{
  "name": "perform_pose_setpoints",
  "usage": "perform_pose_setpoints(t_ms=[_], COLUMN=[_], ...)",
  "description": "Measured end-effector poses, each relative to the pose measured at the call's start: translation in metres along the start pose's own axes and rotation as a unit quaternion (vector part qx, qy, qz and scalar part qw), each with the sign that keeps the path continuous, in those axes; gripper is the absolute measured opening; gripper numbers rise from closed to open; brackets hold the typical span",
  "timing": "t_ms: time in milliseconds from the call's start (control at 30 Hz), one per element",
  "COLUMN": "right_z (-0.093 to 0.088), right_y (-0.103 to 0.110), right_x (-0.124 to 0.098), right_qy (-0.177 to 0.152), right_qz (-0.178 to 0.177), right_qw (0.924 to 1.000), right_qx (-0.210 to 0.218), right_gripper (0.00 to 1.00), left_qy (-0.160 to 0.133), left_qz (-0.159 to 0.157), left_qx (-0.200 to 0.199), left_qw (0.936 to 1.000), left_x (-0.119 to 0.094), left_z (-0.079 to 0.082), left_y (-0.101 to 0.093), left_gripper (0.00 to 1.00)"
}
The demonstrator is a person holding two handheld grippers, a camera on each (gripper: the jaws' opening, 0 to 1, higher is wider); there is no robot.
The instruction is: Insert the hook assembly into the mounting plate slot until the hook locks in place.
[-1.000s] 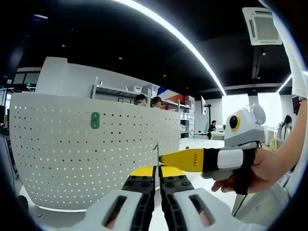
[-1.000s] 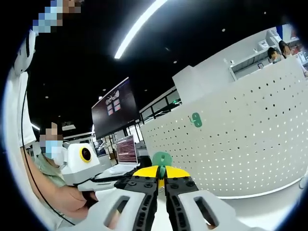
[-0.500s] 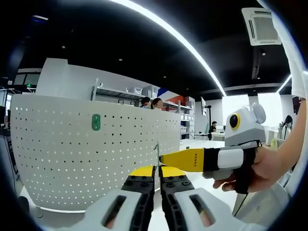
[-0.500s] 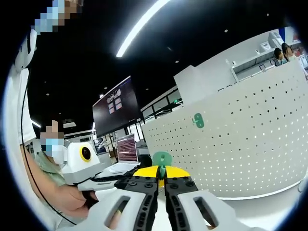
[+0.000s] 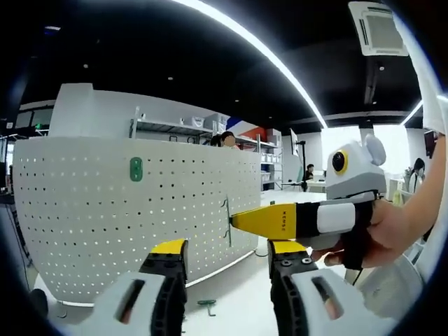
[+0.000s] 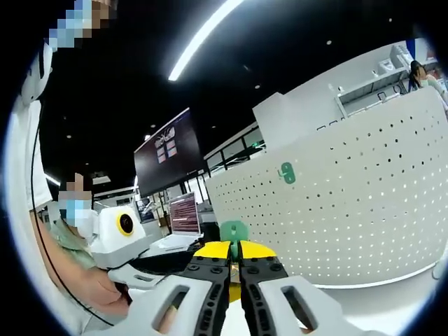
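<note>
My left hand-held gripper (image 5: pixel 227 269) is wide open and holds nothing, my right hand-held gripper (image 6: pixel 235 264) pinches the green hook (image 6: pixel 234 230) tight, so I aim it slowly, straight at the white board (image 6: pixel 350 210).

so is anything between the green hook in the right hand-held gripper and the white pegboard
Nothing visible stands between them. The right hand-held gripper is shut on the green hook, and open air separates it from the white pegboard. Another green hook already hangs higher on the board, off to one side.
</note>
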State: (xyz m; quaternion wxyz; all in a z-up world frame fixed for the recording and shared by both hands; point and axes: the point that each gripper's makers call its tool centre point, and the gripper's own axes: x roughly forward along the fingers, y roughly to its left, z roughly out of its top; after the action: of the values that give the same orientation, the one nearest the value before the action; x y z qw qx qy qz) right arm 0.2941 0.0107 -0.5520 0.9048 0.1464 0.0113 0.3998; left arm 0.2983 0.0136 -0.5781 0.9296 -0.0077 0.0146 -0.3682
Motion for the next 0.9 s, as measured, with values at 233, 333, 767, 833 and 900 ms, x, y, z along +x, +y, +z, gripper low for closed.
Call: perform_pose_setpoints(t_ms=[233, 333, 767, 833, 900], right_z=[0.002, 0.003, 0.001, 0.004, 0.004], right_y=[-0.003, -0.003, -0.002, -0.005, -0.010], right_x=[-0.001, -0.001, 0.002, 0.002, 0.002], right_qy=[0.000, 0.001, 0.017, 0.022, 0.031], right_qz=[-0.007, -0.014, -0.025, -0.040, -0.057], right_qw=[1.0000, 0.9998, 0.9968, 0.9927, 0.9877], right_qx=[-0.004, -0.016, -0.074, -0.112, -0.142], right_gripper=[0.01, 0.01, 0.01, 0.01, 0.01], left_qy=[0.014, 0.007, 0.003, 0.003, 0.003], left_qz=[0.012, 0.019, 0.020, 0.023, 0.024], left_qx=[0.007, 0.020, 0.022, 0.019, 0.020], left_qw=[0.9998, 0.9996, 0.9996, 0.9995, 0.9995], left_x=[-0.004, -0.006, -0.008, -0.009, -0.009], left_z=[-0.007, -0.006, -0.006, -0.005, -0.005], left_y=[0.005, 0.007, 0.007, 0.009, 0.009], left_gripper=[0.68, 0.71, 0.72, 0.72, 0.71])
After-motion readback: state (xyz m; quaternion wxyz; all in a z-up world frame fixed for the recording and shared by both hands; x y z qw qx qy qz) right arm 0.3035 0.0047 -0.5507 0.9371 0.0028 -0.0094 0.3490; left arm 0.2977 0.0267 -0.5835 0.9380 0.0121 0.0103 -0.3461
